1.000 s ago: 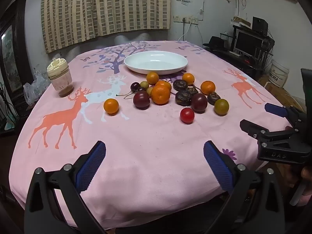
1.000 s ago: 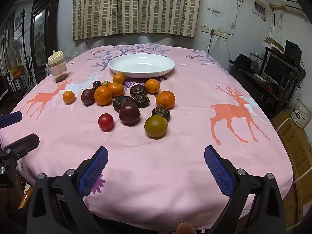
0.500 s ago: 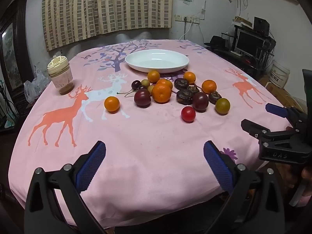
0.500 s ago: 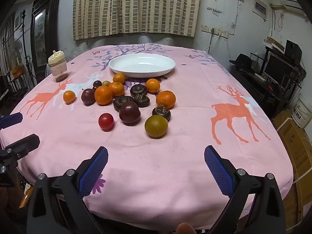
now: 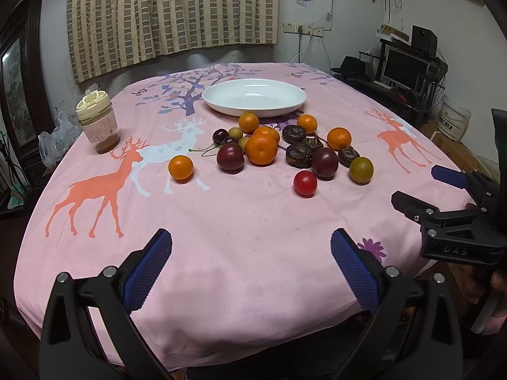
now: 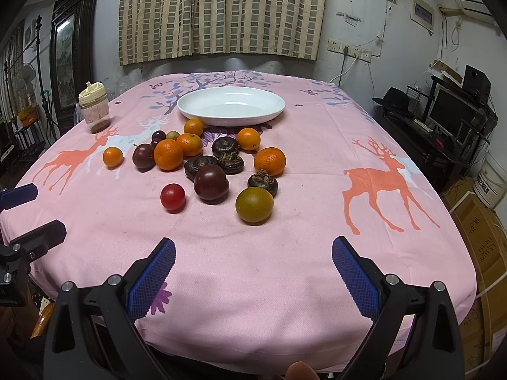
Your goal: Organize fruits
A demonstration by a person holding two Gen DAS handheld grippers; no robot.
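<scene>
A pink deer-print cloth [image 6: 317,164] covers the counter; a checked curtain [image 6: 221,12] hangs at 12 o'clock, and a monitor [image 6: 450,110] stands at 3. One empty white dish [image 6: 231,106] sits beyond the fruit pile [image 6: 209,161], one lidded jar [image 6: 94,107] at 10. Left gripper [image 5: 250,266] and right gripper [image 6: 253,269] hover with fingers spread, empty.

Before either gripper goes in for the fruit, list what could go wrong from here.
1. The fruit is round and loose on the tablecloth; a nudge could send the red tomato or green-brown fruit rolling toward the near edge.
2. The pile is tight: gripping the large orange may knock the dark plum beside it.
3. The white dish sits behind the pile, so carrying fruit means reaching over it.
</scene>
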